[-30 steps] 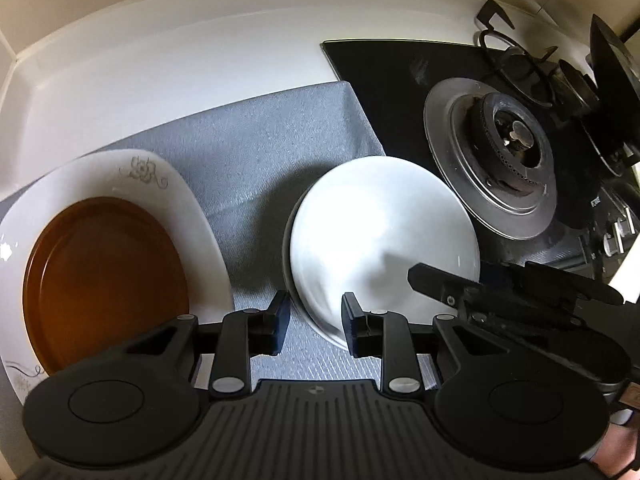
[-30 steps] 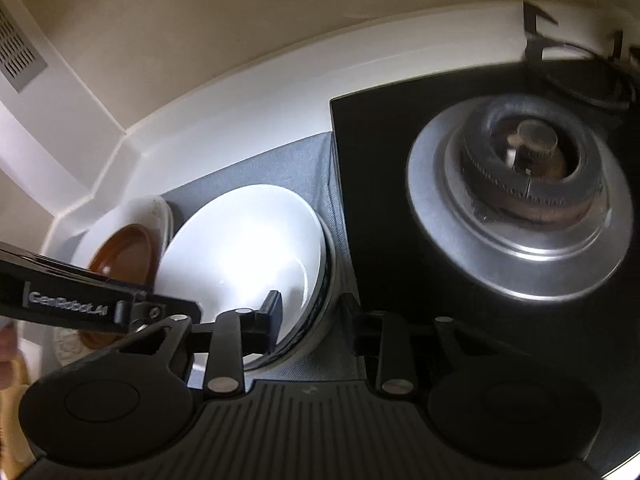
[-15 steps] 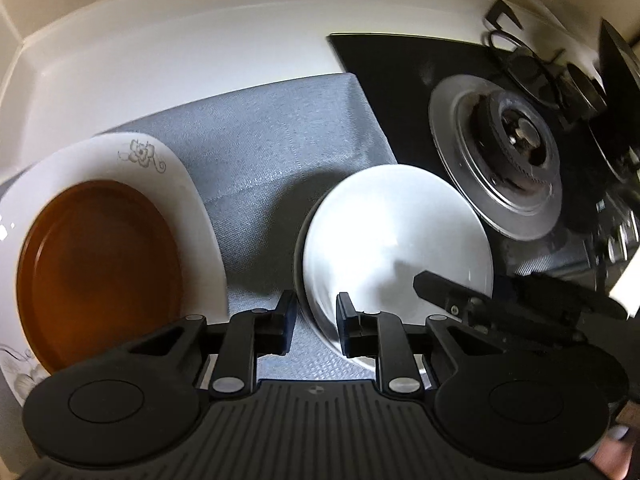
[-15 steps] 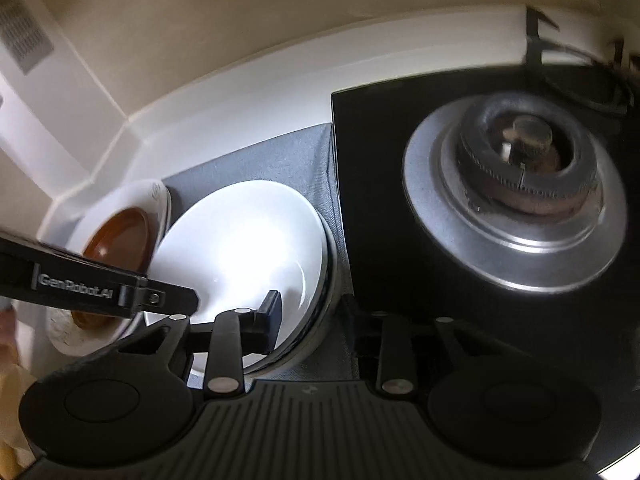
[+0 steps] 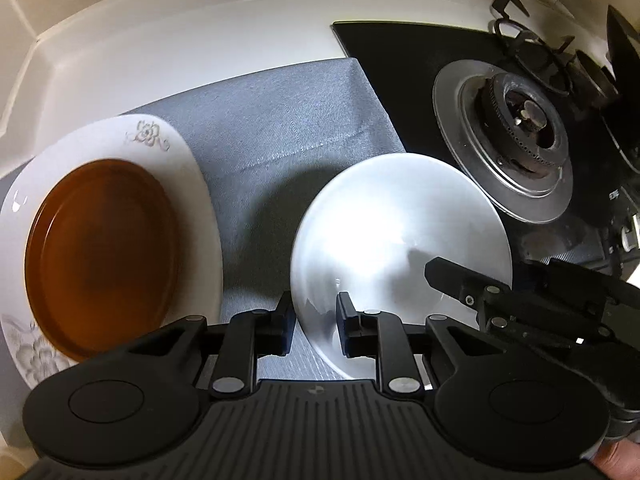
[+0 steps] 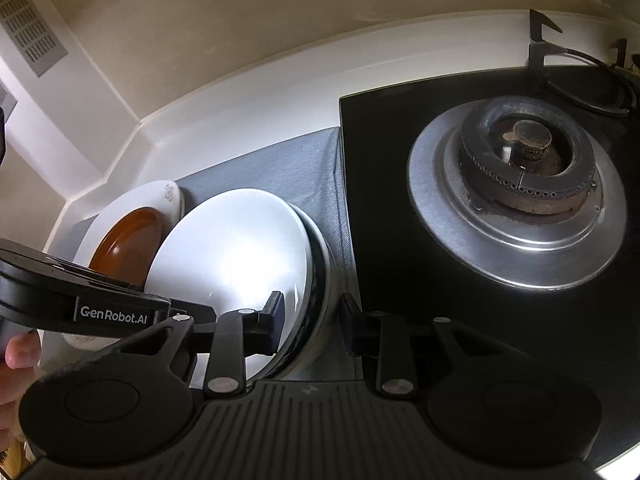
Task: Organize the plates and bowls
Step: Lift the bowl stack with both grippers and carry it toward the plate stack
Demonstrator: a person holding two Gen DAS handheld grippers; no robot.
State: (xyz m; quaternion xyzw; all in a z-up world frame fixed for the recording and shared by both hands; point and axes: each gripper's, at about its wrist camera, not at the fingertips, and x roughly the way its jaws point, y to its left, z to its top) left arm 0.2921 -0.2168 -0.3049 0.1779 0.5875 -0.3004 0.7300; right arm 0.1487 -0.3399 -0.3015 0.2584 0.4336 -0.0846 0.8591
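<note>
A white bowl (image 5: 400,232) sits over a grey mat (image 5: 280,120), nested in a dark-lined bowl (image 6: 320,280) that only the right wrist view shows. My left gripper (image 5: 316,320) is shut on the white bowl's near left rim, one finger outside and one inside. The white bowl (image 6: 236,248) tilts up out of the lower one. My right gripper (image 6: 310,318) straddles both rims on the right side, its jaws closing, a sliver of room still at the pads. To the left, a brown plate (image 5: 100,256) lies on a white flowered plate (image 5: 192,184).
A black glass hob with a steel gas burner (image 5: 520,120) lies right of the mat, close to the bowls. More pan supports (image 5: 532,52) stand behind it. The white counter meets a beige wall (image 6: 280,20) at the back. A thumb (image 6: 20,352) shows at the left edge.
My left jaws have narrowed onto the white bowl's rim, and that side has lifted, hiding the lower bowl in the left wrist view. My right jaws have drawn in slightly around both rims.
</note>
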